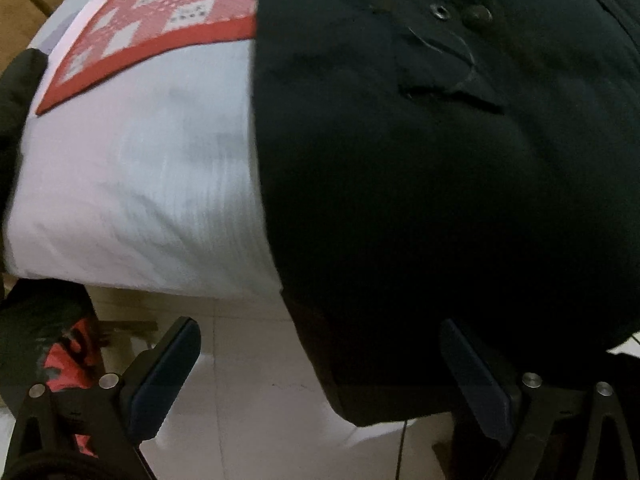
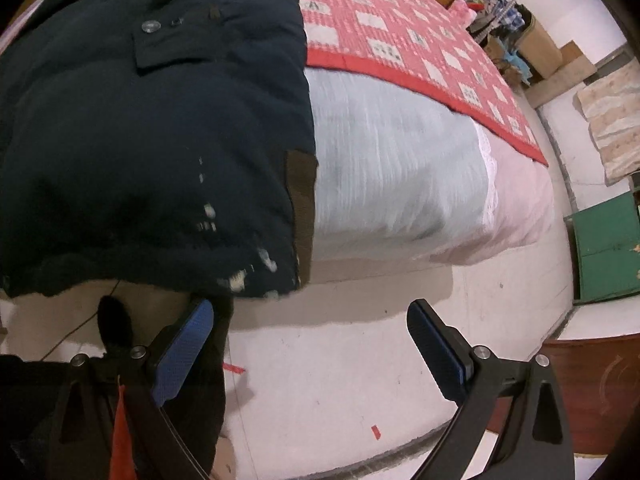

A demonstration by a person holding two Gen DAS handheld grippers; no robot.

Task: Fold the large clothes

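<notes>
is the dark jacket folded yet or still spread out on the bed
Spread out. The dark jacket lies flat over the bed, hem hanging past the edge, pocket flap showing. Both claws, left and right, are open.

Both views were dim, lit by soft, diffuse indoor light with no visible lamp. The left wrist view was the darker of the two: the dark coat [image 1: 440,180] rendered nearly black, with little surface detail, and the white sheet [image 1: 140,200] showed streaked motion blur. In the right wrist view the coat [image 2: 152,140] read navy, with more texture. The sheet [image 2: 392,168] was smeared there too. A soft shadow lay on the pale floor [image 2: 340,360] under the bed edge. Fisheye distortion bowed straight lines, and the right wrist view had black vignetting at its corners. The patterned quilt [image 2: 400,32] stayed fairly sharp. No glare was evident.
</notes>
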